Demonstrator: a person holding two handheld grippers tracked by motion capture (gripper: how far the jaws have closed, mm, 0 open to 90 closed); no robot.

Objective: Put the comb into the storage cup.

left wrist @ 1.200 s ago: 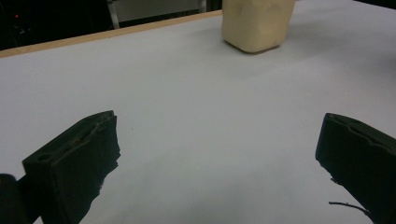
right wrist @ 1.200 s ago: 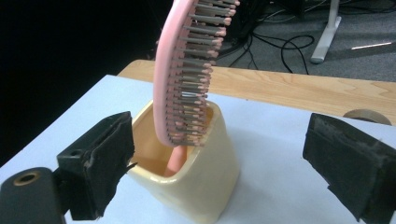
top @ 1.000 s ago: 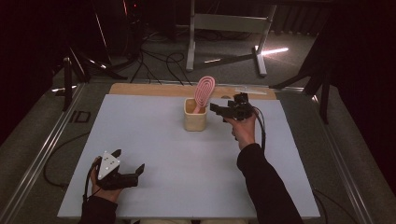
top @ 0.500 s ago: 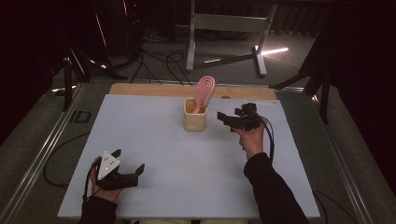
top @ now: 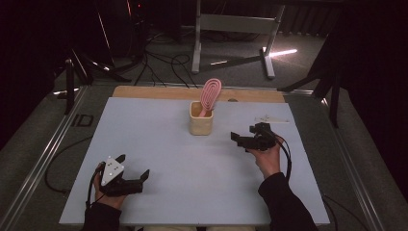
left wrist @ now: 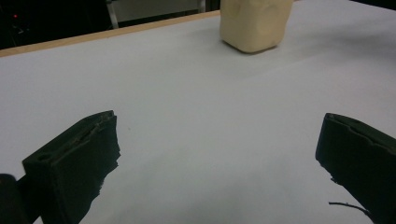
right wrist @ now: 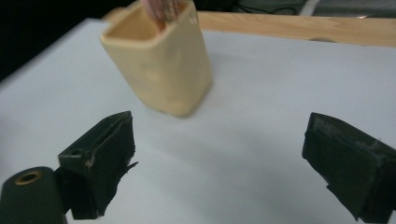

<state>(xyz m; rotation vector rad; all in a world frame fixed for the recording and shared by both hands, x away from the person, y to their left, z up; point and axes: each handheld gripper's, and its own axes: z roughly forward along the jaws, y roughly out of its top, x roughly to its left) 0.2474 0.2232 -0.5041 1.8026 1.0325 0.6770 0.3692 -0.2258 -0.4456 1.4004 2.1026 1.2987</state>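
My right gripper (top: 244,138), jaws released, hovers just right of the cream cup (top: 200,121) holding a pink brush (top: 210,92); my left gripper (top: 132,169), jaws released, rests near-left on the counter (top: 159,144).

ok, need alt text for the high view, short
A pink hairbrush stands in a cream cup near the far edge of a white table. The right gripper, open, is held just right of the cup; the left gripper rests open near the front left corner.

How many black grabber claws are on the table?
2. The left gripper sits near the front left corner of the table; the right gripper is right of the cream cup holding a pink brush.
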